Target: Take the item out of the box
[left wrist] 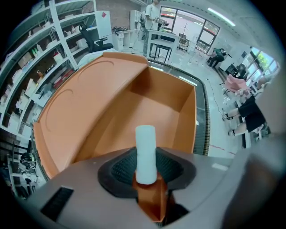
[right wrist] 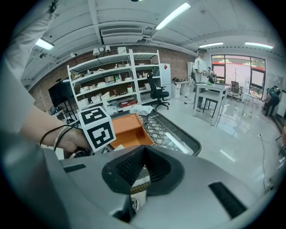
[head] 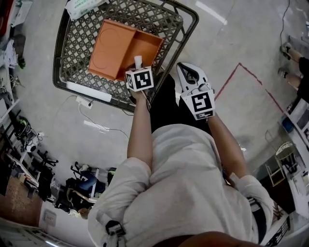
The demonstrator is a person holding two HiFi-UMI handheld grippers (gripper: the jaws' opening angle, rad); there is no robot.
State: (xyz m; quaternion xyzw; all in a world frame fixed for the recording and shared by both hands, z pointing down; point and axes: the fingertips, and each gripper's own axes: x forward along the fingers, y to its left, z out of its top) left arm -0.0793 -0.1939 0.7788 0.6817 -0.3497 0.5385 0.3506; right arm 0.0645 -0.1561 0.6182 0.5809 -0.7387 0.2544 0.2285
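An orange box [head: 147, 46] lies open inside a metal mesh cart [head: 72, 34], its lid [head: 108, 46] flat to the left. In the left gripper view the box [left wrist: 165, 105] is below the jaws and its inside looks bare. My left gripper [head: 138, 66] hangs over the box's near edge, shut on a small white cylinder [left wrist: 145, 152] that stands upright between the black pads [left wrist: 123, 167]. My right gripper [head: 184, 68] is held to the right, just outside the cart's rim. Its pads [right wrist: 129, 165] meet with nothing clearly between them.
A white packet [head: 84, 6] lies at the cart's far corner. Red tape [head: 241, 72] marks the floor at right, near another person's feet [head: 289, 53]. Shelves [right wrist: 111, 85] and desks [right wrist: 210, 96] stand beyond the cart [right wrist: 178, 138].
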